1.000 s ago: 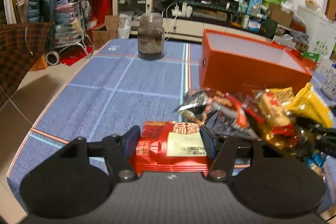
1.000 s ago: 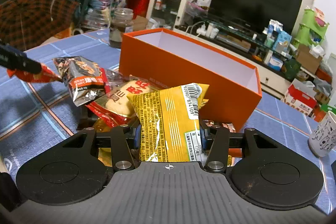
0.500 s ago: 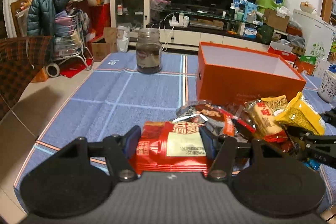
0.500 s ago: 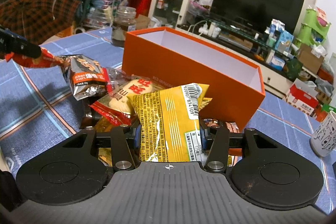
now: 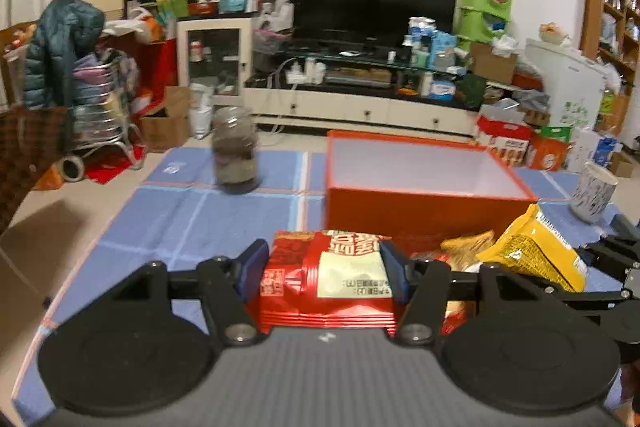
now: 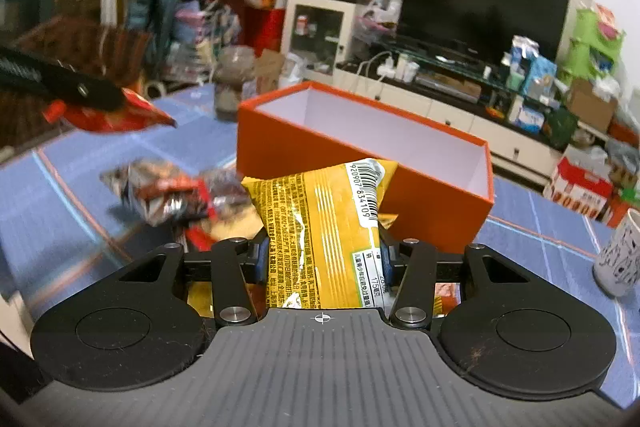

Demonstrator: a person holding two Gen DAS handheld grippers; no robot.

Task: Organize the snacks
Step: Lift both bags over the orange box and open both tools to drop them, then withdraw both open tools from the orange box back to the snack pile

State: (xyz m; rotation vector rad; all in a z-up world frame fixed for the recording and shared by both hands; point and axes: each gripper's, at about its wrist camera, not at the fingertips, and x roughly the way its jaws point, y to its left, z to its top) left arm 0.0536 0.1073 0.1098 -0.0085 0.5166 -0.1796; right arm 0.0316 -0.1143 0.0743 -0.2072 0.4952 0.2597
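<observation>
A red snack packet point(image 5: 326, 277) with a pale label panel is held up off the surface, pinched at both sides, its crimped end nearest the camera. A yellow snack packet point(image 6: 326, 227) with dense dark print and a barcode on a white strip stands upright, likewise pinched at its sides. Behind them an open orange box point(image 6: 436, 199) with a white interior sits empty on the blue surface point(image 5: 192, 219). A loose pile of snack packets point(image 6: 176, 189), red, dark and silver, lies just in front of the box.
</observation>
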